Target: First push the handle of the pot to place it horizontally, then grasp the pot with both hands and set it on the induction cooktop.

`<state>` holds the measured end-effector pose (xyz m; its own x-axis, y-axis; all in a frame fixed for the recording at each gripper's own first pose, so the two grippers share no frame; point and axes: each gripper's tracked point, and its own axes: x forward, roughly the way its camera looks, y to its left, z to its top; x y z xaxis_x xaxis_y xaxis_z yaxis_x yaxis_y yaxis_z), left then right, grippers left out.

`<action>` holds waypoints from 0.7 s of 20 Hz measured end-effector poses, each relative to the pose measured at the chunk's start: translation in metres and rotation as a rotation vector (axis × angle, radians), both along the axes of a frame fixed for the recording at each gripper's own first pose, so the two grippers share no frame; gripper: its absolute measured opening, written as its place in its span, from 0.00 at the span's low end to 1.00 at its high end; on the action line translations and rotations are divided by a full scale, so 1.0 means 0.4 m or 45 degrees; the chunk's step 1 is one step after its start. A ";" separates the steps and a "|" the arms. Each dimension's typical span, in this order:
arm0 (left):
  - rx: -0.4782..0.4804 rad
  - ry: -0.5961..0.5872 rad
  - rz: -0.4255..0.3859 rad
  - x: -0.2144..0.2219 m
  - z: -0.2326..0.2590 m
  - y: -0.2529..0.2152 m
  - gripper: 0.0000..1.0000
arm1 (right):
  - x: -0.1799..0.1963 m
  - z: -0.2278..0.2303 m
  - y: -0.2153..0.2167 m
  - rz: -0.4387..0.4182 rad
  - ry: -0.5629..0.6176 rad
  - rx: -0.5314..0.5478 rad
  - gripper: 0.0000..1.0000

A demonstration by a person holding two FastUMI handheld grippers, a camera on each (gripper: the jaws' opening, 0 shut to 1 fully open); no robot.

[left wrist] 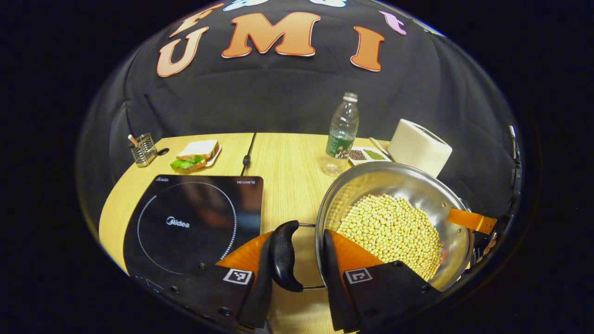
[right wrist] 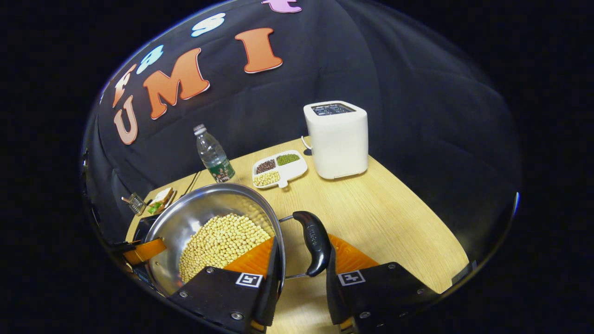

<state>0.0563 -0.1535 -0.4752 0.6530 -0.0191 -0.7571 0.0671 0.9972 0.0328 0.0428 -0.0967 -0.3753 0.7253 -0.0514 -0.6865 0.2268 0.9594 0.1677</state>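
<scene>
Your left gripper [left wrist: 299, 260] straddles one black handle [left wrist: 284, 255] of the bean-filled pot [left wrist: 394, 222], jaws parted; your right gripper [right wrist: 301, 260] brackets the opposite handle [right wrist: 315, 242], likewise unclenched. The pot sits on the table [left wrist: 283, 167] beside the induction cooktop [left wrist: 195, 222].

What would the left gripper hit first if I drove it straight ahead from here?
The left gripper already straddles the pot rim, beside its black handle. Straight on, it would likely shove the pot itself; beyond that stands the bottle. Depth is hard to judge.
</scene>
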 end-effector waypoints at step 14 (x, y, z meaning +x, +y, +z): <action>0.003 -0.141 0.107 0.012 0.305 0.282 0.58 | 0.058 0.249 0.284 0.132 -0.134 -0.001 0.45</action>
<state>0.0612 -0.0407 -0.3532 0.7320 0.0409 -0.6801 -0.0206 0.9991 0.0379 0.0661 0.0168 -0.2759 0.7949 0.0273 -0.6061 0.1074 0.9769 0.1848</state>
